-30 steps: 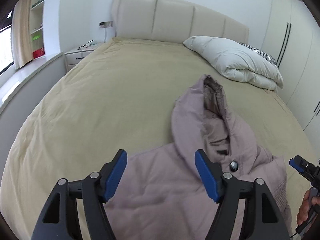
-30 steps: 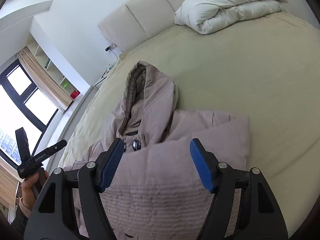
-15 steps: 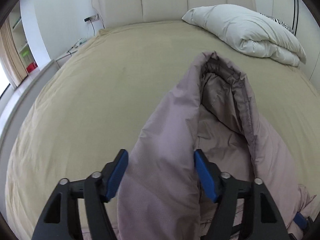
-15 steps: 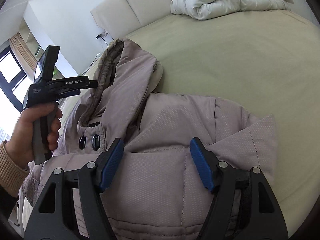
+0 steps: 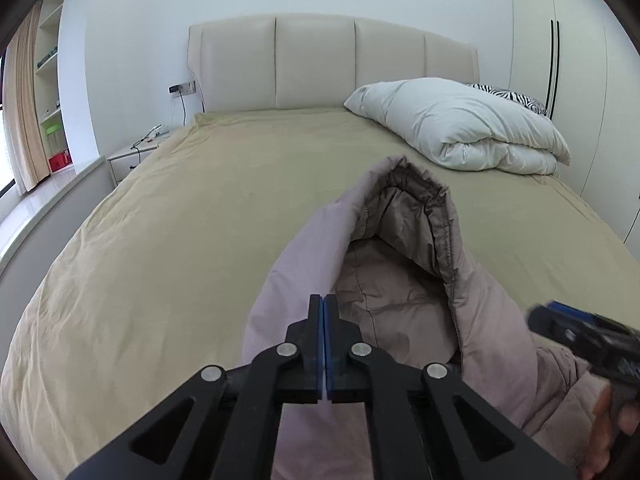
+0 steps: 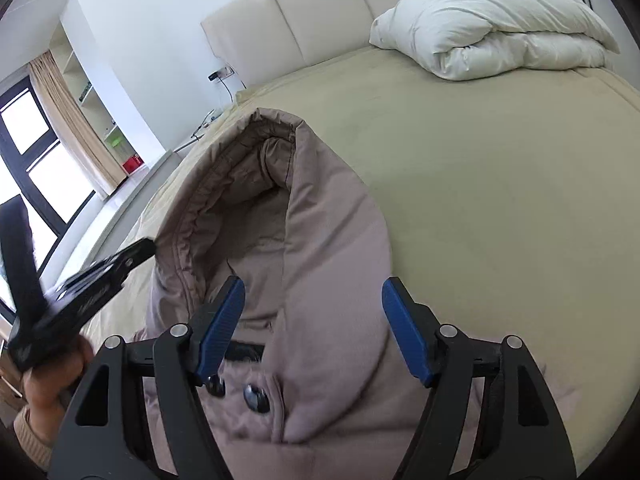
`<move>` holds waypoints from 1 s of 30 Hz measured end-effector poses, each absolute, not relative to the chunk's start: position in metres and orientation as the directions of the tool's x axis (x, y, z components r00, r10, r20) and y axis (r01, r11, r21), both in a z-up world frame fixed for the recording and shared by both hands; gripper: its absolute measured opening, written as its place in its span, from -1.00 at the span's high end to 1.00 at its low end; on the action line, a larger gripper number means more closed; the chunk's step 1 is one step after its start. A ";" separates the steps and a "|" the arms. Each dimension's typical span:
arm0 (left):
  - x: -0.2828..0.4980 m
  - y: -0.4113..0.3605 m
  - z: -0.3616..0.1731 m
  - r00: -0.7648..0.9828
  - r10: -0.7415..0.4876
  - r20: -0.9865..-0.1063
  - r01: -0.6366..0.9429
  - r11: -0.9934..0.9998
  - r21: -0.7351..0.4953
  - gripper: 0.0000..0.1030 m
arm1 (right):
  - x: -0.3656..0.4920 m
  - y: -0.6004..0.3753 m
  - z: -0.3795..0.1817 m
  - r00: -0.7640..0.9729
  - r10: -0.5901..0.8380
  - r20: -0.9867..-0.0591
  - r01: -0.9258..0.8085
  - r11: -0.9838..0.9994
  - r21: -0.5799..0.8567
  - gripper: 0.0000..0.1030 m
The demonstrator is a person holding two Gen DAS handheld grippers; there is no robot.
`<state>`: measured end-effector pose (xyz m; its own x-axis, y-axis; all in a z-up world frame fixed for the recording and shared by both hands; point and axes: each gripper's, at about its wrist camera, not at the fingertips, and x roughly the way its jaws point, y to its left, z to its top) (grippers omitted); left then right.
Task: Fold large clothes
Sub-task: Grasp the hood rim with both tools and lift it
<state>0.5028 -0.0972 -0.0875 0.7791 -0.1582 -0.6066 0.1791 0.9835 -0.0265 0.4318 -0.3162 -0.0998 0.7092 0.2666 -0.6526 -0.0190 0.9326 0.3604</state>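
A mauve puffer jacket [image 5: 492, 320] lies on the bed with its hood [image 5: 404, 200] open towards the headboard. My left gripper [image 5: 324, 300] is shut just over the hood's left edge, pads pressed together, and no fabric shows between them. It also shows blurred at the left of the right wrist view as the left gripper [image 6: 92, 280]. My right gripper [image 6: 313, 284] stands open above the hood's right side [image 6: 332, 208] near the collar snaps [image 6: 256, 394], and its pads touch nothing. It appears blurred in the left wrist view as the right gripper [image 5: 580, 332].
The beige bedspread [image 5: 192, 216] stretches wide to the left and ahead. A folded white duvet [image 5: 460, 124] and a zebra pillow [image 5: 508, 94] lie at the back right. A nightstand [image 5: 136, 152] stands left of the padded headboard [image 5: 316, 64], with wardrobes along the right wall.
The left gripper's jaws have closed from wide open to shut. Both grippers have moved forward along the jacket to the hood. The right gripper stayed open.
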 end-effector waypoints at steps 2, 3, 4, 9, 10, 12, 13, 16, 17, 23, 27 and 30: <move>0.487 -0.094 -0.082 0.805 -0.163 -0.570 0.186 0.982 -0.018 0.98 | 0.463 -0.306 -0.100 0.698 0.247 -0.672 -0.005 0.940 0.340 -0.37; 0.482 -0.093 -0.081 0.814 -0.164 -0.558 0.191 0.982 -0.011 0.98 | 0.478 -0.298 -0.102 0.682 0.243 -0.690 -0.002 0.944 0.330 -0.37; 0.479 -0.093 -0.082 0.815 -0.163 -0.556 0.197 0.980 0.001 0.98 | 0.493 -0.290 -0.105 0.665 0.226 -0.712 0.009 0.951 0.310 -0.37; 0.500 -0.092 -0.098 0.766 -0.172 -0.619 0.192 0.981 -0.036 0.98 | 0.552 -0.265 -0.132 0.566 0.140 -0.812 0.081 0.971 0.224 -0.37; 0.505 -0.090 -0.100 0.759 -0.178 -0.627 0.185 0.981 -0.055 0.97 | 0.558 -0.258 -0.133 0.566 0.091 -0.820 0.074 0.984 0.160 -0.37; 0.512 -0.088 -0.103 0.758 -0.173 -0.629 0.169 0.983 -0.067 0.73 | 0.570 -0.248 -0.138 0.557 0.003 -0.831 0.059 0.997 0.043 -0.35; 0.514 -0.086 -0.104 0.755 -0.181 -0.630 0.164 0.983 -0.086 0.43 | 0.574 -0.249 -0.139 0.558 -0.023 -0.830 0.065 0.998 0.017 -0.13; 0.520 -0.085 -0.110 0.743 -0.187 -0.642 0.154 0.982 -0.108 0.18 | 0.582 -0.264 -0.143 0.549 0.006 -0.836 0.074 0.996 0.055 0.40; 0.521 -0.087 -0.112 0.739 -0.187 -0.648 0.155 0.982 -0.107 0.11 | 0.580 -0.269 -0.143 0.559 0.025 -0.829 0.072 0.994 0.079 0.56; 0.531 -0.105 -0.110 0.763 -0.116 -0.636 0.136 0.991 -0.018 -0.65 | 0.538 -0.274 -0.105 0.694 0.100 -0.713 0.003 0.990 0.141 0.81; 0.556 -0.104 -0.115 0.755 -0.056 -0.654 0.083 0.996 0.011 -0.64 | 0.501 -0.269 -0.071 0.764 0.138 -0.630 -0.066 0.988 0.136 0.82; 0.569 -0.090 -0.119 0.720 -0.083 -0.689 0.057 0.997 -0.060 0.33 | 0.477 -0.275 -0.057 0.795 0.151 -0.587 -0.100 0.988 0.120 0.82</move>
